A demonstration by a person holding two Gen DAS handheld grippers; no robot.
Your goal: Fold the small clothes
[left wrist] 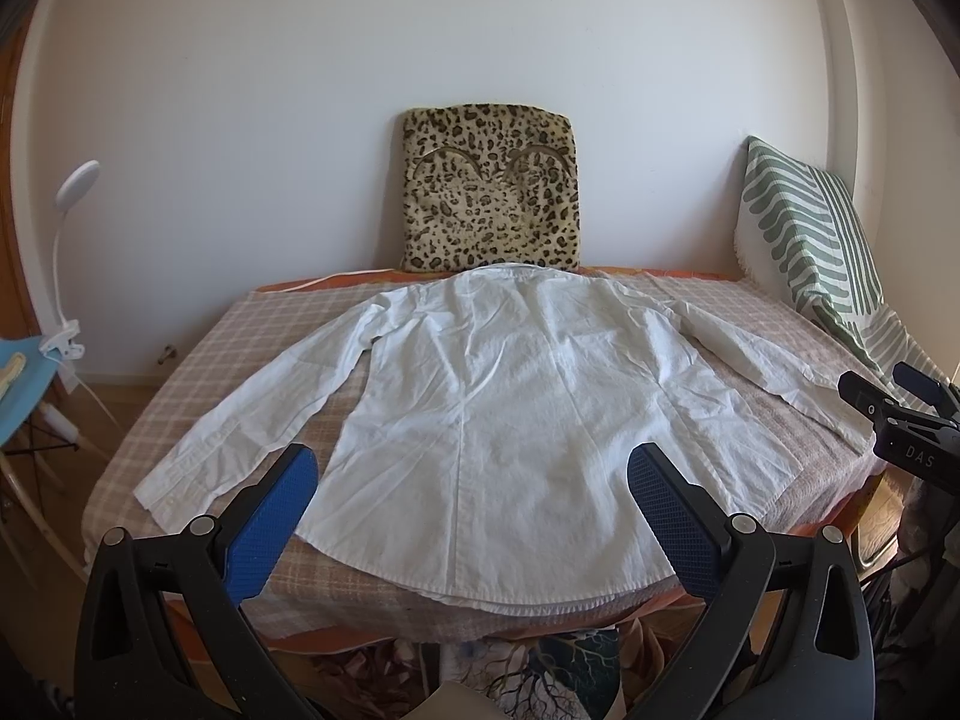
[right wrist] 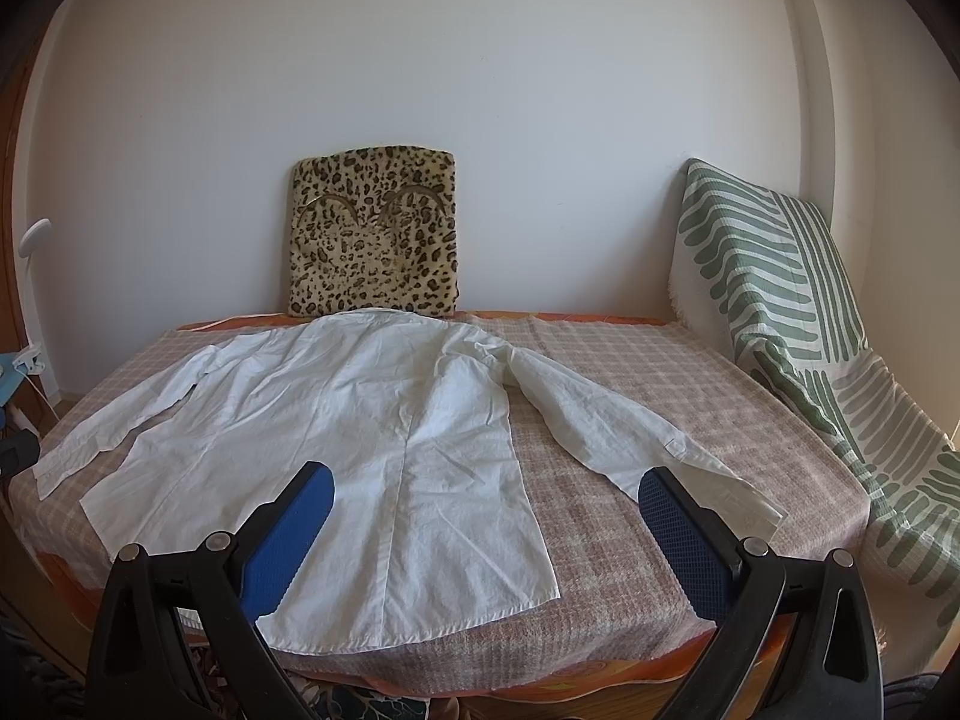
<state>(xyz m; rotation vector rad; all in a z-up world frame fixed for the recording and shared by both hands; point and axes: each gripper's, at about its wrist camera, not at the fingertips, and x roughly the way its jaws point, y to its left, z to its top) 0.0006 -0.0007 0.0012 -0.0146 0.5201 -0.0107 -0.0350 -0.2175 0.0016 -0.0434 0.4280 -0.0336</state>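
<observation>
White long-sleeved shirt (left wrist: 510,396) lies flat, back side up, on checked cover of bed (left wrist: 288,324); both sleeves spread outward, collar toward leopard-print cushion (left wrist: 489,198) leaning on wall. Left gripper (left wrist: 474,510): fingers wide apart, empty, hovering at shirt hem. Right gripper (right wrist: 486,531): fingers wide apart, empty, near right cuff. Green-striped cloth (right wrist: 780,312) draped at right.
</observation>
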